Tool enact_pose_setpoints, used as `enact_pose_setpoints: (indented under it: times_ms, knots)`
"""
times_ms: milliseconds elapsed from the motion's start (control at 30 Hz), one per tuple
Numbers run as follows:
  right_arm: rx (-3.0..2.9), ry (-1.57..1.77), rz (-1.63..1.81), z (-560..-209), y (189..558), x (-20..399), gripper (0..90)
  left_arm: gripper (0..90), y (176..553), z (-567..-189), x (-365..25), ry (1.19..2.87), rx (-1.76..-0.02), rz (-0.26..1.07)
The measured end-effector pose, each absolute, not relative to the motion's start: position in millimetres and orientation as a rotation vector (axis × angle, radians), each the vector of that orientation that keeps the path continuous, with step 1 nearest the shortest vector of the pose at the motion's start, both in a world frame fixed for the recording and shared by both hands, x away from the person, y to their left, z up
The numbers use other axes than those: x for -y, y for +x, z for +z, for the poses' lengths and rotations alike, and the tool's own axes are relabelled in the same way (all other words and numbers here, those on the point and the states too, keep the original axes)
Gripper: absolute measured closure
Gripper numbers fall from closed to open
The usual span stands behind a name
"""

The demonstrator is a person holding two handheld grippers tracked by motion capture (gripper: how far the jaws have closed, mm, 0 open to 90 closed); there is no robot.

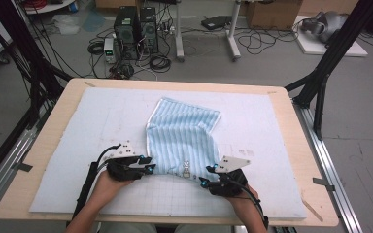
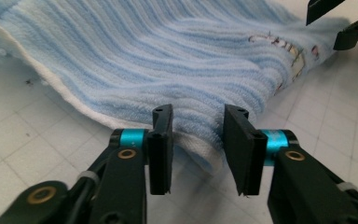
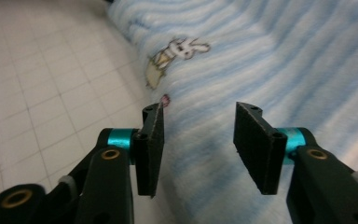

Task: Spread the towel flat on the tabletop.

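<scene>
- Pale blue striped terry towel (image 1: 182, 138) lies rumpled on the white gridded mat (image 1: 252, 194) that covers the wooden table (image 1: 53, 126), its near edge towards me.
- A small embroidered rabbit (image 3: 177, 52) sits on the towel close to that near edge.
- My left gripper (image 1: 148, 166) is at the towel's near left corner; in the left gripper view the corner lies between the jaws, which stand apart with a gap on each side, not pinching it.
- My right gripper (image 1: 208, 175) is at the near right corner; in the right gripper view its jaws stand apart over the cloth, not clamped.
</scene>
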State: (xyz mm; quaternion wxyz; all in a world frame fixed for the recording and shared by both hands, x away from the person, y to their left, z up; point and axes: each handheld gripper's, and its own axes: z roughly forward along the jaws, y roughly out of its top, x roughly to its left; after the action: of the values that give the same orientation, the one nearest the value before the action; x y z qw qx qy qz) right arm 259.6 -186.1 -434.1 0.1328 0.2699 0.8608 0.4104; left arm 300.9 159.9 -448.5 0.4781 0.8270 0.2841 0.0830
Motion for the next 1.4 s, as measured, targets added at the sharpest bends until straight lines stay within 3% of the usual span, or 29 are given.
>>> enact_pose_setpoints:
  times_ms: [133,233,333,633,933,1133,1200,1333,1400]
  knots:
    - [-2.545,0.737,1.129,-438,262,176,63.9,82.7,300,-449,-157,2.023,-0.677,0.211]
    - [-2.583,0.715,1.111,-439,264,172,78.8,84.7,300,-446,-160,2.004,-0.675,0.212]
    - [-2.604,0.7,1.162,-437,263,171,84.1,85.2,298,-441,-164,1.956,-0.677,0.191]
    - [-2.514,0.745,1.428,-418,266,181,84.2,85.5,305,-416,-179,1.789,-0.67,0.219]
    - [-2.375,0.981,1.345,-427,304,191,84.0,85.5,335,-415,-159,1.827,-0.727,0.377]
    - [-2.369,1.015,1.195,-435,319,184,82.0,85.2,354,-426,-146,1.862,-0.777,0.397]
    - [-2.379,1.01,1.163,-436,320,183,78.1,79.7,357,-430,-146,1.869,-0.808,0.384]
    - [-2.35,1.016,1.164,-434,317,183,64.8,46.2,359,-433,-147,1.864,-0.86,0.341]
    - [-2.337,1.013,1.19,-431,315,185,61.6,40.4,358,-434,-149,1.861,-0.858,0.345]
